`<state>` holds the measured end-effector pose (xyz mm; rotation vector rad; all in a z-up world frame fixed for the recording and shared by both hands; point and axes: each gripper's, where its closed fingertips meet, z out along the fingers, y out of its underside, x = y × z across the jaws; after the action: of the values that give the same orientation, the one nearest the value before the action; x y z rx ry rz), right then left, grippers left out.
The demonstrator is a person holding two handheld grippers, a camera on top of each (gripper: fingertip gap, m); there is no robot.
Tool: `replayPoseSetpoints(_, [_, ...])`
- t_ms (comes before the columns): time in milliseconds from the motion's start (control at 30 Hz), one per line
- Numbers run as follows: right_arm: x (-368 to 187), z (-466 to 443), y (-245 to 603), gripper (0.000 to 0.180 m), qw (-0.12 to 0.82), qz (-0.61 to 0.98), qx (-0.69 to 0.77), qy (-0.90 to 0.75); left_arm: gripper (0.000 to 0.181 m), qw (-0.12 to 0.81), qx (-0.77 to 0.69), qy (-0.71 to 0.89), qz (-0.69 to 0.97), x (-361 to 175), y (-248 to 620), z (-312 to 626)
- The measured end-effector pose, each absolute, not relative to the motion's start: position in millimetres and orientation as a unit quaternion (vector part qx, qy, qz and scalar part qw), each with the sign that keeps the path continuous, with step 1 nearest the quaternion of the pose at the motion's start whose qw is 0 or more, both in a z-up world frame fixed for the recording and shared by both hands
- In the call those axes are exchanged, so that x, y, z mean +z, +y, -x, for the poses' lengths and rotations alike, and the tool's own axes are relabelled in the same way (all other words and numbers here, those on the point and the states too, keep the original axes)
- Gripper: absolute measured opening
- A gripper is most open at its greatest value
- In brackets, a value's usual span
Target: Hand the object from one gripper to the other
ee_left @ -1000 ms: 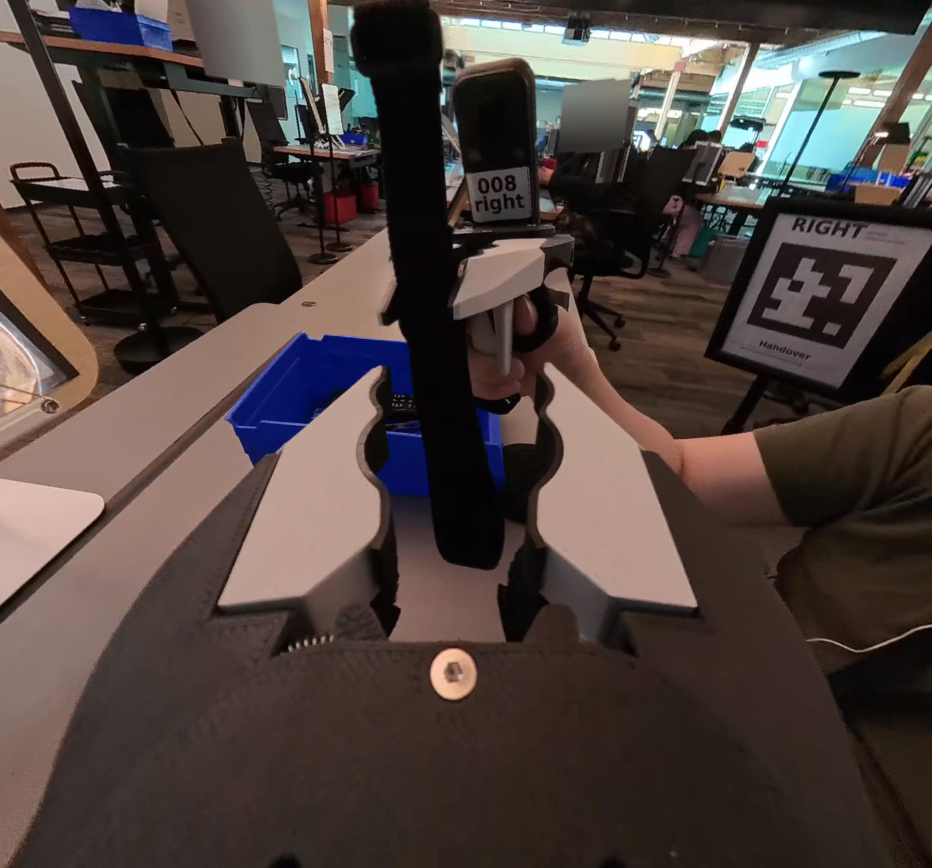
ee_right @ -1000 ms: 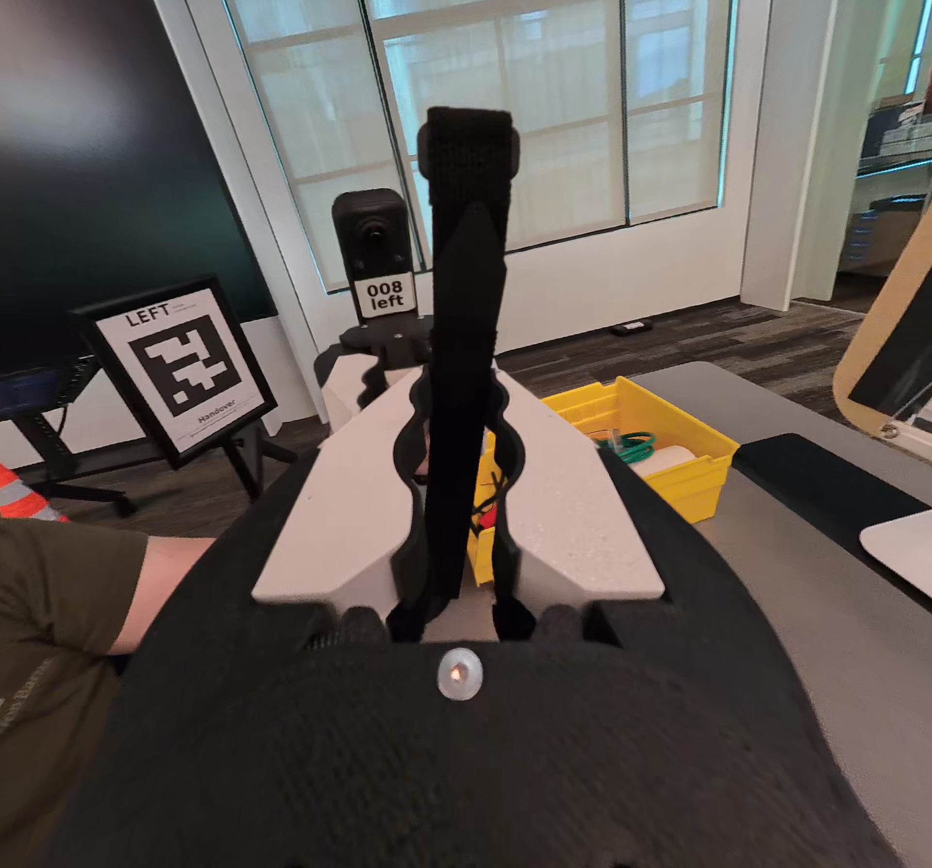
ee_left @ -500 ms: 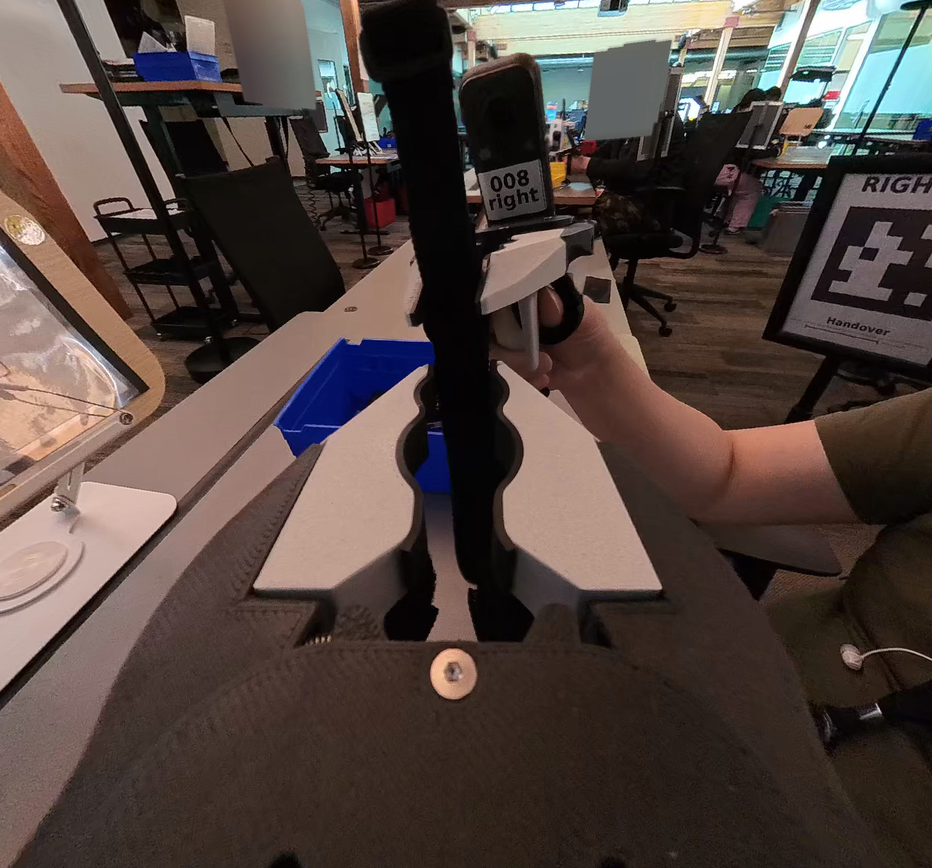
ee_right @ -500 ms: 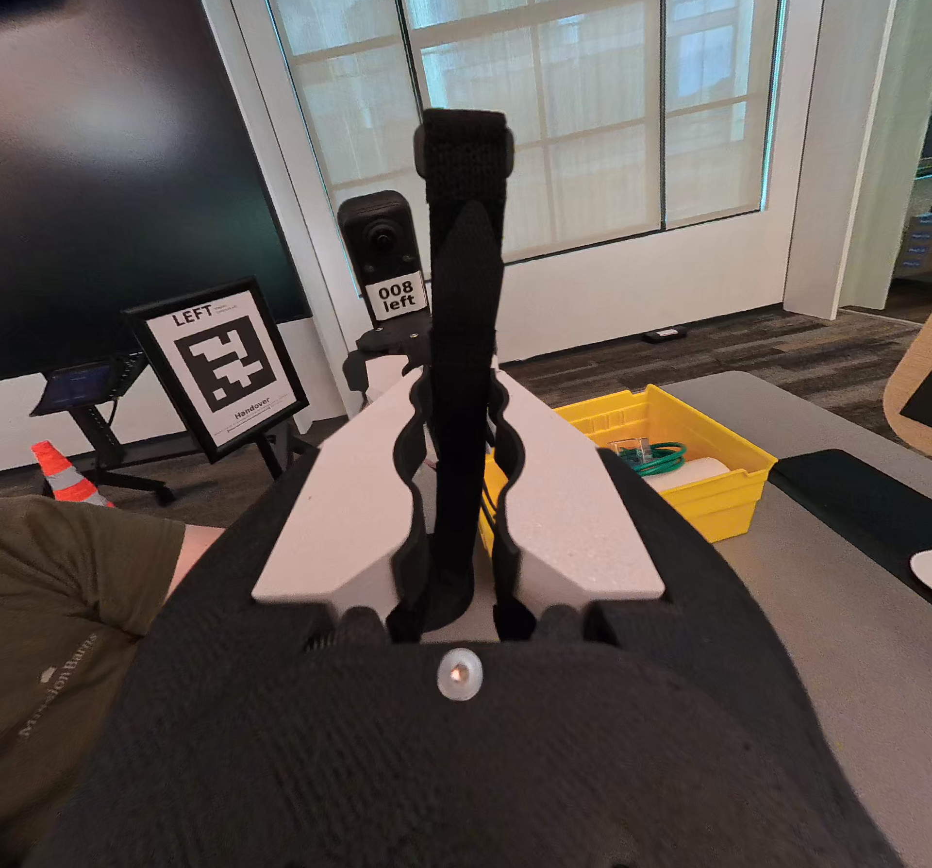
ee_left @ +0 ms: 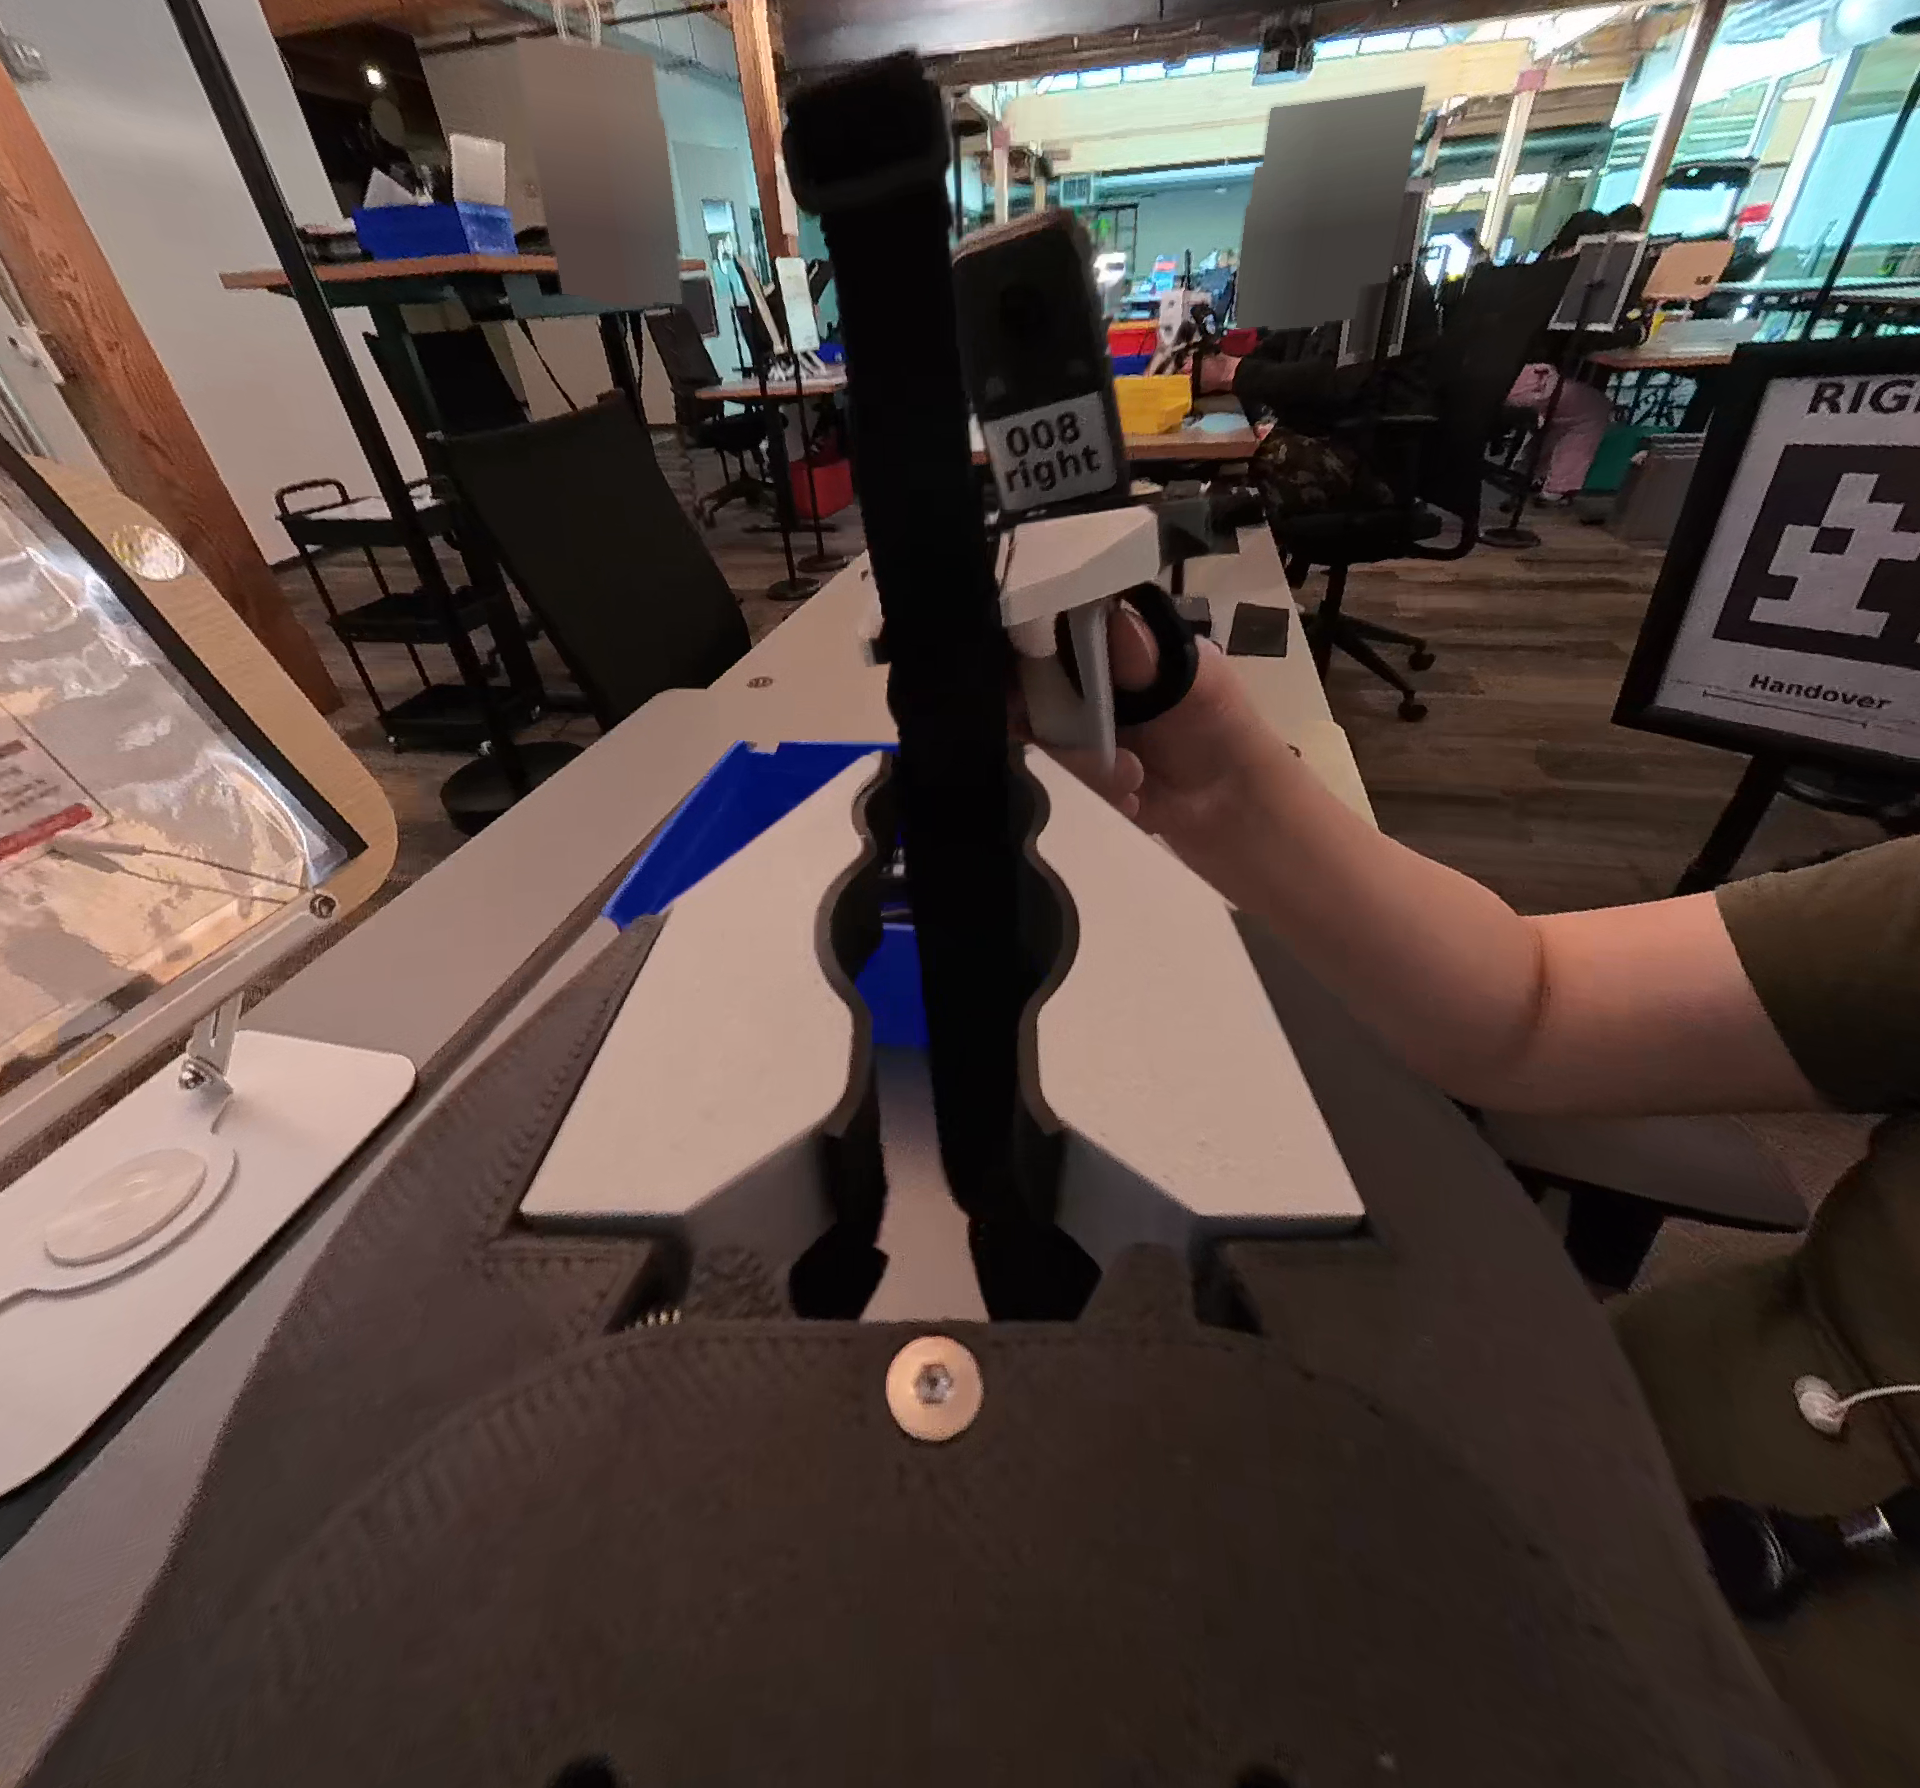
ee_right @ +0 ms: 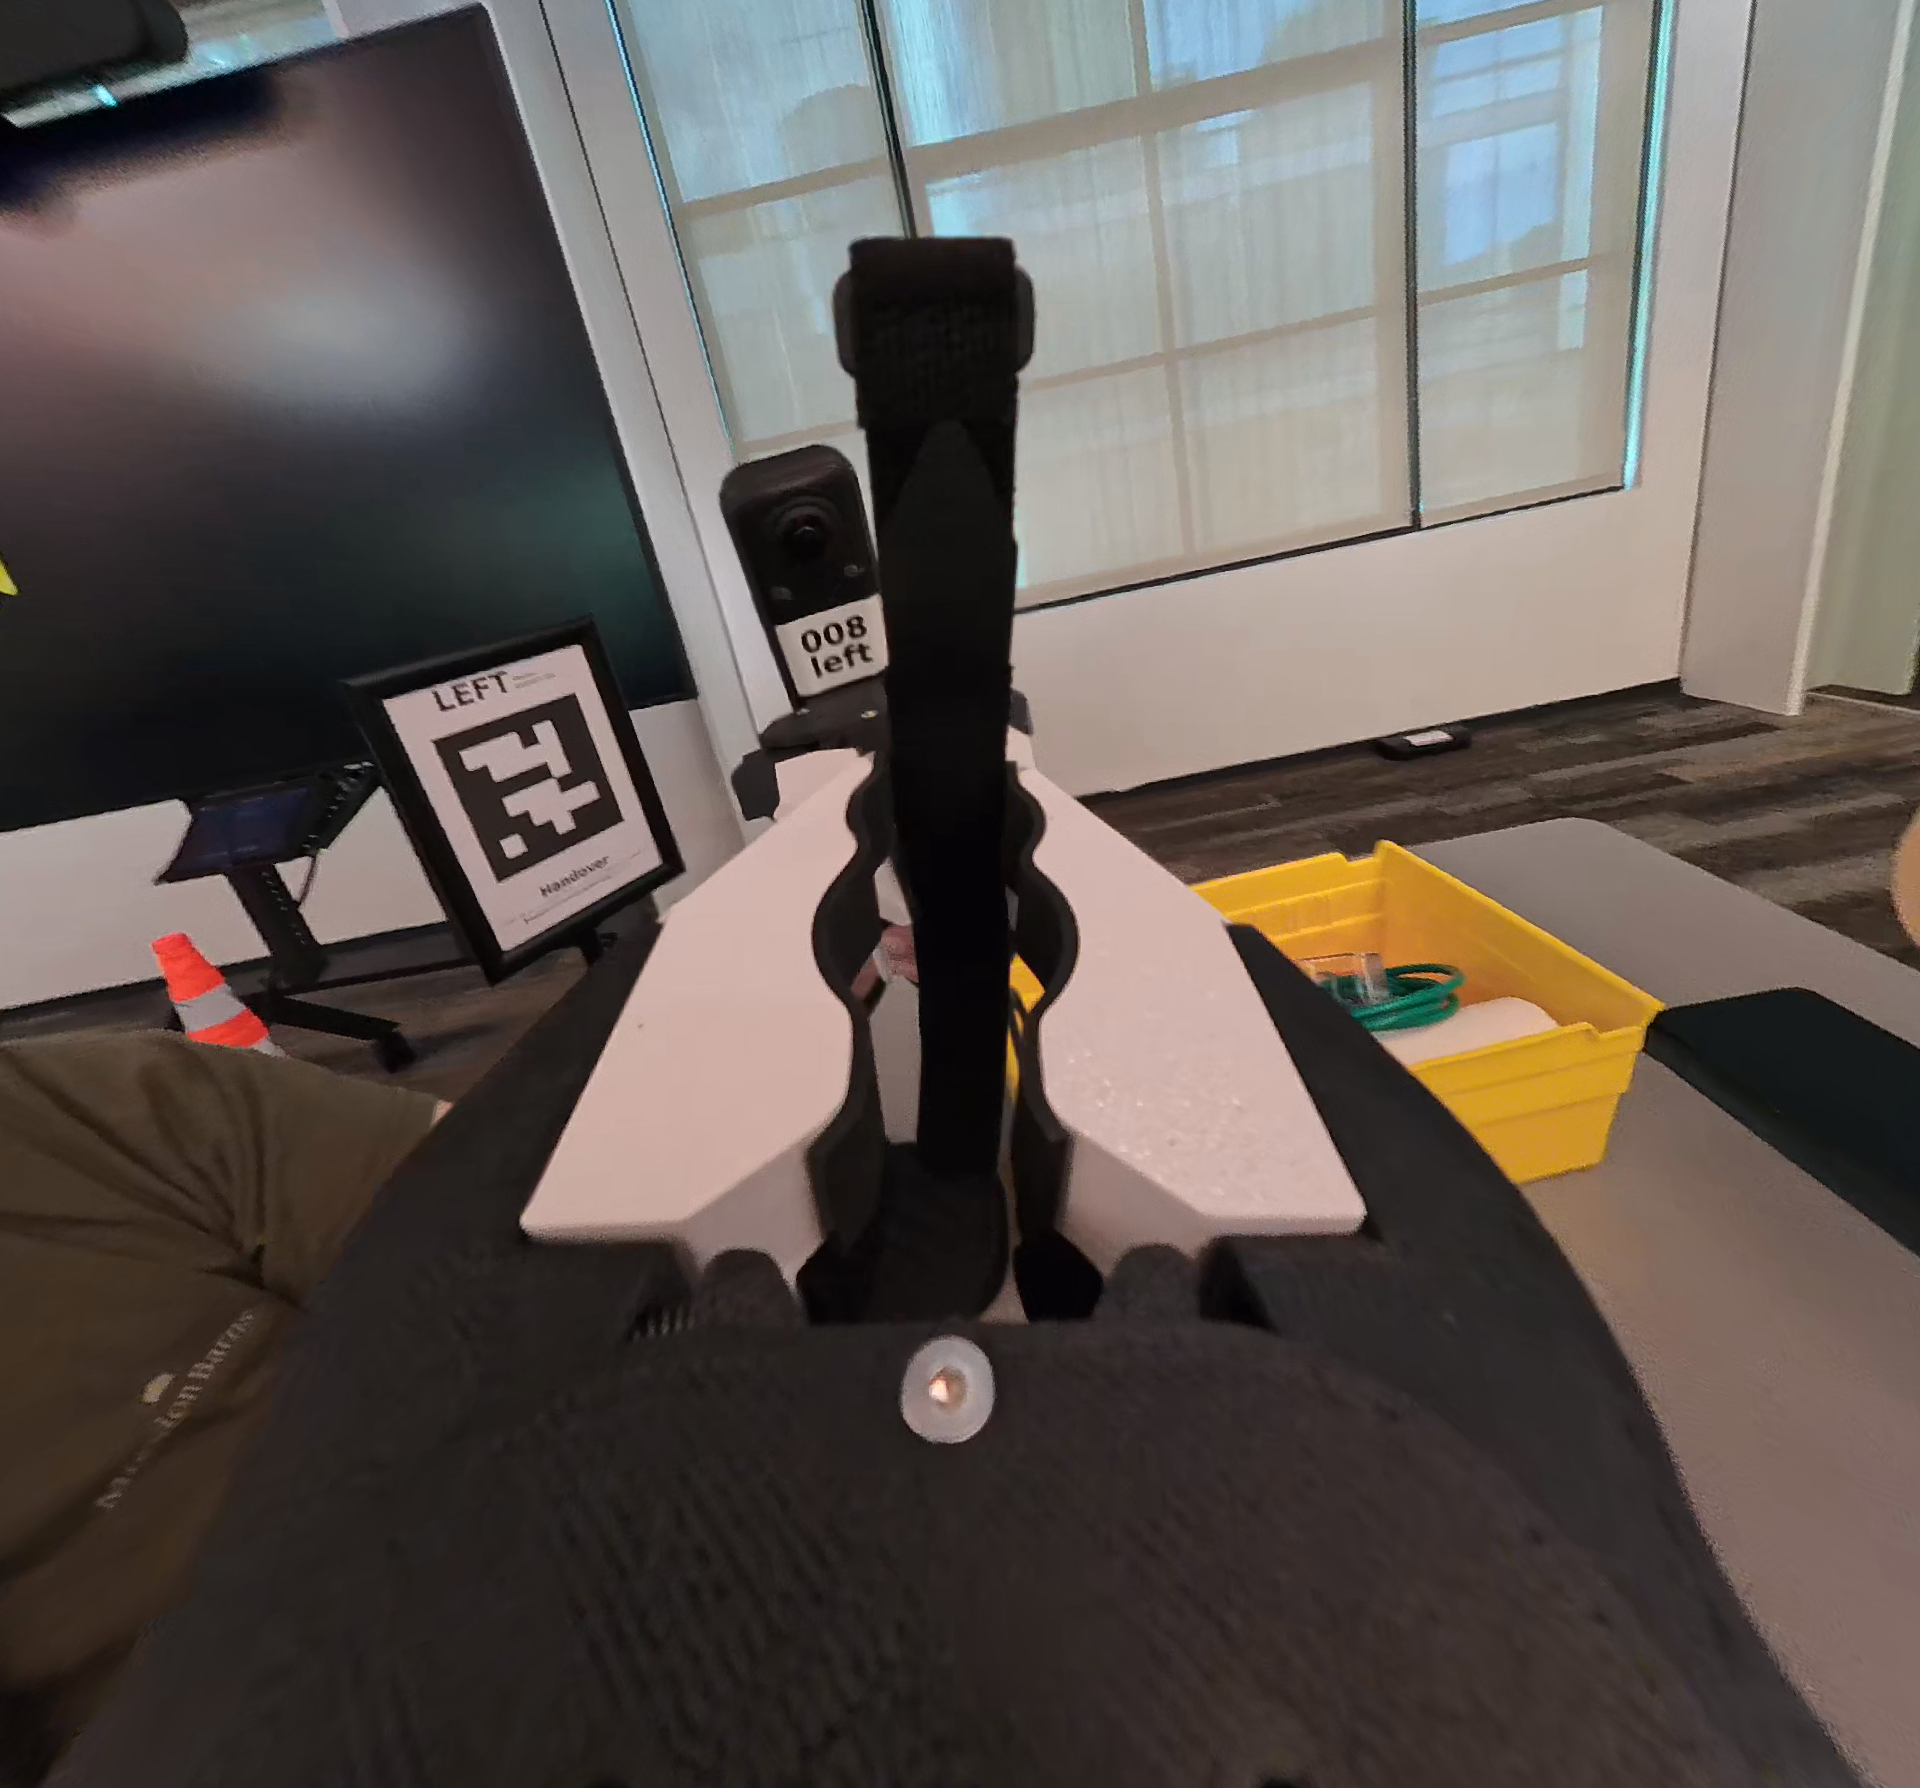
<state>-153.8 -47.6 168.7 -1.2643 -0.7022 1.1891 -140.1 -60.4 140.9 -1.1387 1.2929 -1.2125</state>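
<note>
The left gripper (ee_left: 951, 949) jaws have closed around the strap (ee_left: 940, 699)

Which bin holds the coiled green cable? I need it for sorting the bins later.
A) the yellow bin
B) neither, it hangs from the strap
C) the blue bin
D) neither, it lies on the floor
A: in the right wrist view the green cable lies coiled inside the yellow bin on the grey table, right of the right gripper and the black strap.
</note>
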Motion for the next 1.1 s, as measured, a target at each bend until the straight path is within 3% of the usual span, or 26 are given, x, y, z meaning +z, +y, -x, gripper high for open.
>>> replayPoseSetpoints(67, [170, 156, -54, 0.018, 0.576, 0.530, 0.537, -0.313, 0.037, 0.495, -0.513, 0.533, 0.455, 144, -67, 140])
replayPoseSetpoints(300, [171, 164, -79, 0.018, 0.545, 0.481, 0.578, -0.370, 0.019, 0.433, -0.549, 0.580, 0.418, 137, -96, 141])
replayPoseSetpoints(467, [170, 161, -69, 0.019, 0.576, 0.485, 0.550, -0.361, 0.018, 0.476, -0.492, 0.576, 0.446, 137, -79, 146])
replayPoseSetpoints(533, [171, 154, -57, 0.027, 0.601, 0.491, 0.532, -0.339, 0.018, 0.504, -0.451, 0.569, 0.468, 136, -65, 151])
replayPoseSetpoints(633, [167, 134, -33, 0.041, 0.635, 0.508, 0.502, -0.295, 0.017, 0.558, -0.337, 0.546, 0.526, 130, -27, 163])
replayPoseSetpoints(767, [152, 89, 9, 0.044, 0.671, 0.569, 0.425, -0.211, 0.017, 0.614, -0.079, 0.497, 0.609, 112, 42, 201])
replayPoseSetpoints(933, [138, 42, 33, 0.043, 0.693, 0.618, 0.336, -0.157, 0.016, 0.587, 0.225, 0.492, 0.602, 92, 92, 244])
replayPoseSetpoints(1100, [139, 28, 31, 0.043, 0.695, 0.618, 0.340, -0.137, 0.016, 0.554, 0.295, 0.513, 0.585, 74, 105, 240])
